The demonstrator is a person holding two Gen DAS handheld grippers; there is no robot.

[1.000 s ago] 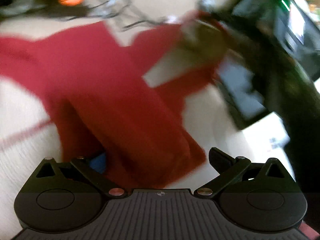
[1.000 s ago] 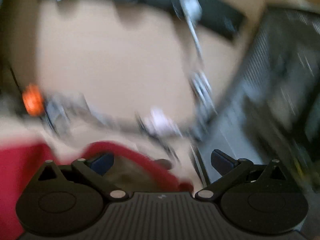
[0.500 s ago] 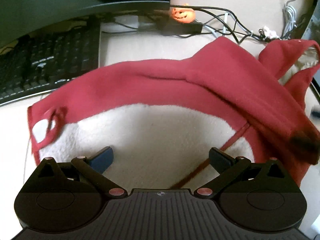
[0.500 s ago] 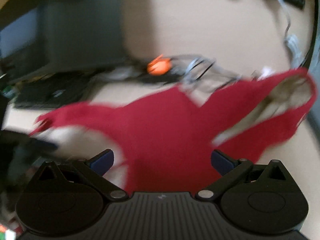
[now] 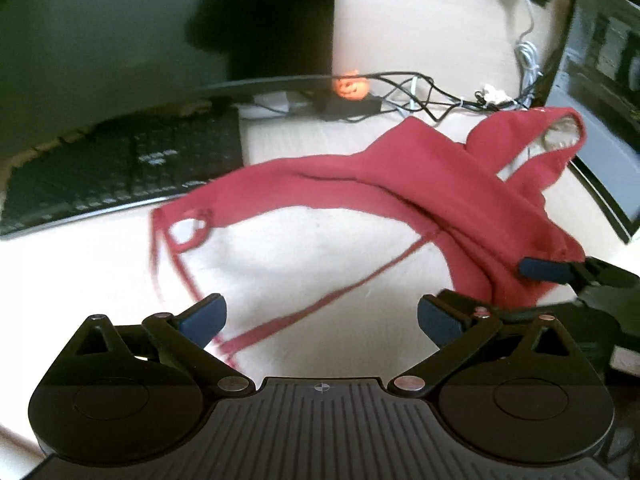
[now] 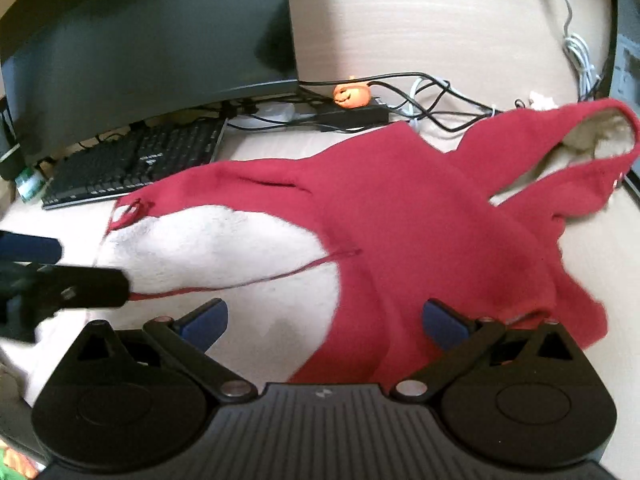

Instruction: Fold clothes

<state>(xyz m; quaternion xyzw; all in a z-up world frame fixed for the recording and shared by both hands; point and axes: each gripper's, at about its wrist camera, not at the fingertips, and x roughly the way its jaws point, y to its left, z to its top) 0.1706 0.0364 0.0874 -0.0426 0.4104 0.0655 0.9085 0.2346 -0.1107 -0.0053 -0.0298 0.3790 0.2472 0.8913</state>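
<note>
A red hooded garment (image 5: 400, 176) lies spread on the desk, its white fleece lining (image 5: 300, 256) turned up and its hood (image 5: 520, 140) at the far right. My left gripper (image 5: 322, 316) hovers open over the lining, holding nothing. In the right wrist view the same garment (image 6: 400, 220) fills the middle, with the lining (image 6: 220, 248) to the left. My right gripper (image 6: 326, 320) is open above the red cloth's near edge. Its fingers (image 5: 544, 270) show at the right of the left wrist view, over the red fold. The left gripper's fingers (image 6: 100, 286) enter from the left edge.
A black keyboard (image 6: 136, 164) and a dark monitor (image 6: 152, 40) stand at the back left. An orange pumpkin figure (image 6: 352, 94) and tangled cables (image 6: 432, 100) lie behind the garment. A second dark screen (image 5: 600, 92) stands at the right.
The red cloth hung blurred in front of my left gripper a second ago; now it lies on the desk. Both views have swung and steadied, and the left gripper has drawn back a little.
</note>
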